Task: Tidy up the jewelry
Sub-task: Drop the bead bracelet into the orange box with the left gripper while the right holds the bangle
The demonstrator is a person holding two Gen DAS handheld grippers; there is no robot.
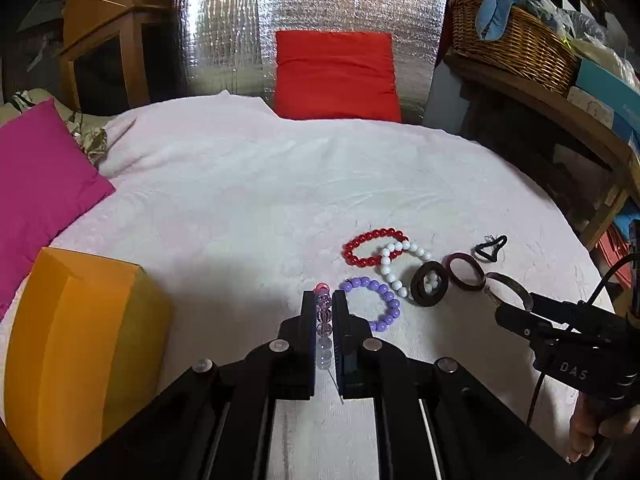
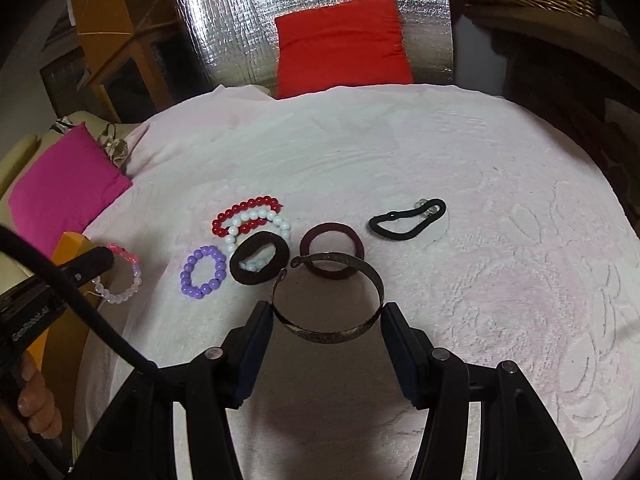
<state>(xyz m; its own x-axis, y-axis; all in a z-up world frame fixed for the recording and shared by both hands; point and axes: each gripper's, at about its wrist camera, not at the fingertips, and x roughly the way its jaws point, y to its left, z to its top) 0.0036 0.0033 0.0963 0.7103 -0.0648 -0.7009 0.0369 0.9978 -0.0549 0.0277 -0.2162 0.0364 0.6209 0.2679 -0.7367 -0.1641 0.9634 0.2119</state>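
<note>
The left gripper (image 1: 324, 300) is pinching a clear-and-pink bead bracelet (image 1: 323, 320) between its narrowed fingers (image 1: 309, 320), the strand running edgewise through the gap; from the right wrist view the same bracelet (image 2: 120, 280) is hanging as a loop from the left gripper (image 2: 96, 262), low over the white blanket (image 1: 240, 200). The right gripper (image 2: 328, 316) is spread wide, its fingers (image 2: 260, 340) sitting on either side of a metal cuff bracelet (image 2: 328, 300) that is lying flat on the blanket (image 2: 480, 240) — whether the pads are touching the cuff I cannot tell. Just beyond the cuff a dark red ring (image 2: 332, 255) is lying, appearing to touch the cuff's open ends, and beside it to the left a black ring (image 2: 260, 258) is resting on part of a white bead bracelet (image 2: 260, 220). That white one is overlapping a red bead bracelet (image 2: 246, 214). A purple bead bracelet (image 2: 203, 270) is lying near the black ring, between it and the held bracelet. Off to the right, apart from the cluster, a black hair tie (image 2: 408, 220) is lying on the blanket. An orange box (image 1: 80, 352) is standing at the left edge by a pink cushion (image 1: 40, 184), and a red cushion (image 1: 336, 76) is leaning at the far side against a silver foil panel (image 1: 224, 32). A wicker basket (image 1: 516, 44) is sitting on a shelf to the right.
</note>
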